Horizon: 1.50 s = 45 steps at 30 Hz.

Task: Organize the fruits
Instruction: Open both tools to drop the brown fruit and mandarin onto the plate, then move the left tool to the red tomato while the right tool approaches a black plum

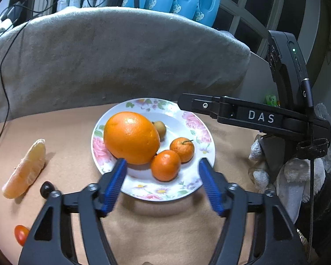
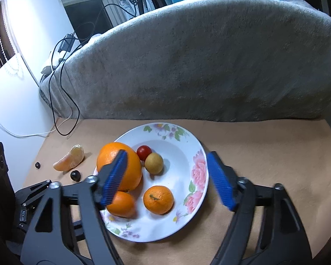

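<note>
- The plate point(image 1: 206, 137) sits on the tan counter point(image 1: 156, 231), in front of a grey blanket point(image 1: 121, 55).
- On the plate: a big orange point(image 1: 131, 138), two mandarins point(image 1: 165, 165) point(image 1: 182, 149), a small brownish fruit point(image 2: 154, 163) and a cherry tomato point(image 2: 143, 152).
- Still off the plate, all on its left: a peeled segment point(image 1: 24, 170), a dark grape point(image 1: 46, 188) just beside it, a second tomato point(image 1: 21, 234) close to the left camera, and another small dark fruit point(image 2: 37, 165) farther out.
- Left claw point(image 1: 162, 176) is open and holds nothing; its pads straddle the plate's near rim, with the front mandarin between them but untouched.
- Right claw point(image 2: 165, 177) is open too, empty, spread over the plate; one pad overlaps the orange in view, and I cannot tell whether it touches.
- The relation that matters: everything left to gather lies left of the plate, so the left claw is the nearer one; the right would have to cross the plate.
- The segment's long axis runs from near-left to far-right in the left view, slanting toward the plate. Closing across its narrow width looks the likely grip, and gently, as it seems soft.
- The grape and tomatoes are round and may roll on the cloth.
</note>
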Available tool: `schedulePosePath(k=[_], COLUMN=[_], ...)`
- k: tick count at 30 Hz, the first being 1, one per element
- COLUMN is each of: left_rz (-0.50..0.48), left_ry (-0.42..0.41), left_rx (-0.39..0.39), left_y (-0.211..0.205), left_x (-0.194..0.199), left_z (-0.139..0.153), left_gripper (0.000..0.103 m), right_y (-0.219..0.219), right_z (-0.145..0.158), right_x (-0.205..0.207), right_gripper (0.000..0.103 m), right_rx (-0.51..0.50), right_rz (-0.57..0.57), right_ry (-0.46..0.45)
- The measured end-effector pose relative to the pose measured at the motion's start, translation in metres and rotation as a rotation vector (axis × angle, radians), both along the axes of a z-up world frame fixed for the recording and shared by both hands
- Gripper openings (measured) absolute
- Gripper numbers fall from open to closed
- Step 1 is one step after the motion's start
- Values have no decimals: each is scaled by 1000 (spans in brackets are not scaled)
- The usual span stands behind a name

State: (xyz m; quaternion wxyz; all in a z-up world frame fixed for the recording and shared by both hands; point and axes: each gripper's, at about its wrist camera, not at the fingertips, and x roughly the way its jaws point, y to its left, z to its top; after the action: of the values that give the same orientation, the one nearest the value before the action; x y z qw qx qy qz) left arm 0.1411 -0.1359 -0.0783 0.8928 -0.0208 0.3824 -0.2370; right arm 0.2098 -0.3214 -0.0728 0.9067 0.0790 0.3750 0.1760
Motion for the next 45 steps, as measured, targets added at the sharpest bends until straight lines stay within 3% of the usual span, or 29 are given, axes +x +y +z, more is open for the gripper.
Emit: schedulePosePath(k=[4,12,16,30,45], left_rz=[2,11,19,75,210], left_ry=[1,-2,-8,-34,-29], left_rx=[11,16,18,14,26], left_y=[0,2,7,36,103], left_x=[1,-1,-6,-27,-48], left_z=[-1,2,3,10,7], left_gripper=[73,73,73,73,73], right_y=[-2,3,4,18,47], right_z=[4,7,8,14,26], right_x=[-2,-6,-8,-30,-49], right_gripper=[95,96,102,102,102], right_rx=[5,-17,-20,-9,19], right_rz=[-12,-1,-4,21,77], right_ry=[-17,-23,-26,-77,-116])
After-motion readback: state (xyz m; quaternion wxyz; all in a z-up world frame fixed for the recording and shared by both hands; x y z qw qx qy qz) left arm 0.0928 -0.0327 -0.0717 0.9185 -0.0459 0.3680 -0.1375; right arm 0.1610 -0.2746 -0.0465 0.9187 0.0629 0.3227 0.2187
